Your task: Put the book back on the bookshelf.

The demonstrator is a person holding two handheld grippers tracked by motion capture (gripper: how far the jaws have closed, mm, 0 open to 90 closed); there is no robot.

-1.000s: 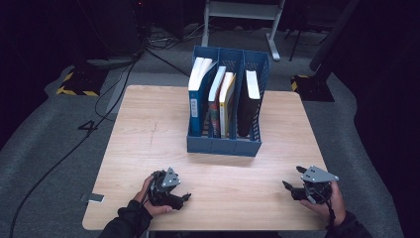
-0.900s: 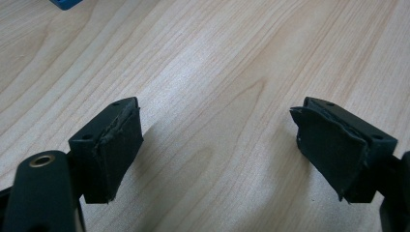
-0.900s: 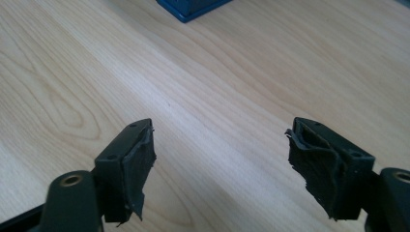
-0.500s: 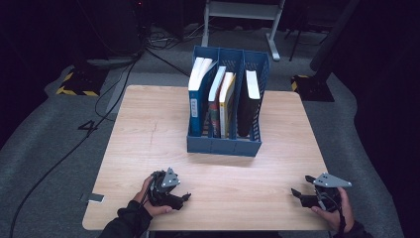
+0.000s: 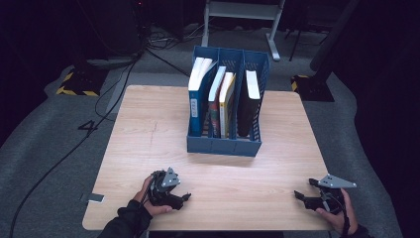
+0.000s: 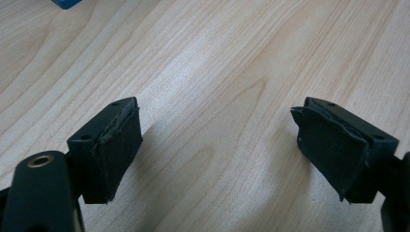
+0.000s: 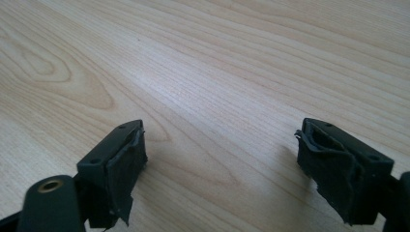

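Jaws of left gripper [image 5: 184, 197] and right gripper [image 5: 303, 194] spread wide, nothing between, right's just opening further. Both near table [image 5: 148, 129] front edge. Book rack [image 5: 224, 144] well apart toward far edge, long axis front-to-back; left gripper nearer.

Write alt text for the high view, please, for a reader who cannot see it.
A blue file rack holding upright books stands on a wooden table. At the near edge, a person's hands hold the left gripper and right gripper, jaws open and empty.
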